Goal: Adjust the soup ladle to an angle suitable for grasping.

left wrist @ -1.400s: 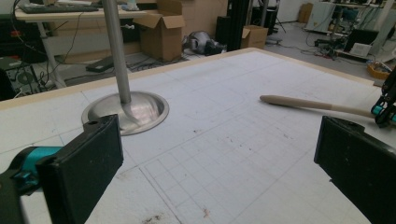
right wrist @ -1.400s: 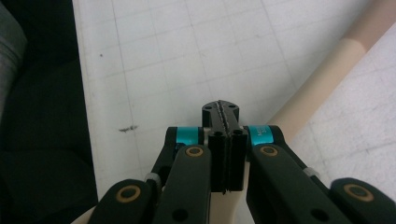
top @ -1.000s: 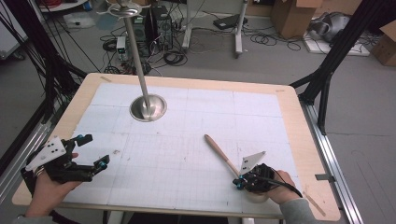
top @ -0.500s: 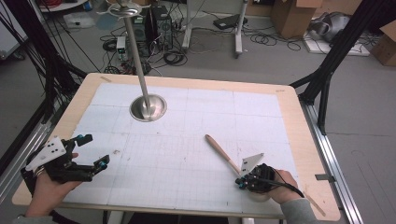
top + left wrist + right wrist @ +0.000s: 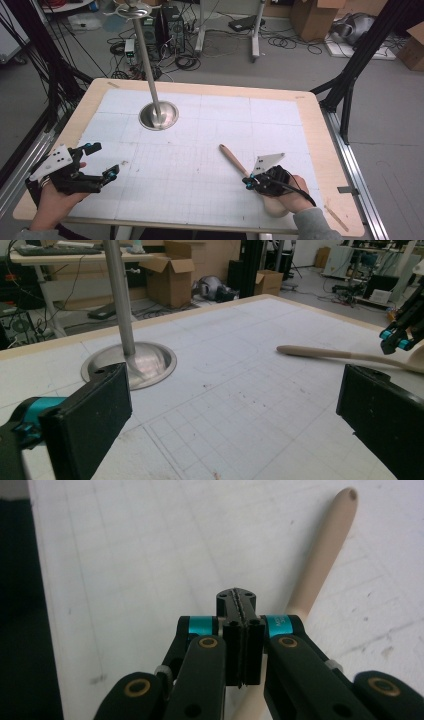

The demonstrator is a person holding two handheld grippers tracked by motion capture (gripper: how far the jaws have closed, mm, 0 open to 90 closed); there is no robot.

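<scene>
A pale wooden spoon [image 5: 232,158] lies on the white gridded mat, its handle pointing to the far left and its bowl under the person's right hand. My right gripper [image 5: 248,184] hovers over the handle near the bowl. In the right gripper view its jaws [image 5: 236,598] are pressed together with nothing between them, and the spoon handle [image 5: 324,550] runs past them on the right. My left gripper [image 5: 104,160] rests at the front left of the table with its jaws wide apart [image 5: 237,430] and nothing between them. From there the spoon [image 5: 325,354] and the right gripper [image 5: 397,337] show at the far right.
A metal pole on a round steel base [image 5: 158,115] stands at the back left of the mat [image 5: 210,120]. The table's wooden rim [image 5: 330,165] frames the mat. Black frame posts, cables and cardboard boxes lie on the floor beyond the table.
The right hand and its gripper have risen slightly above the spoon, which lies where it was. The left gripper has kept still.
</scene>
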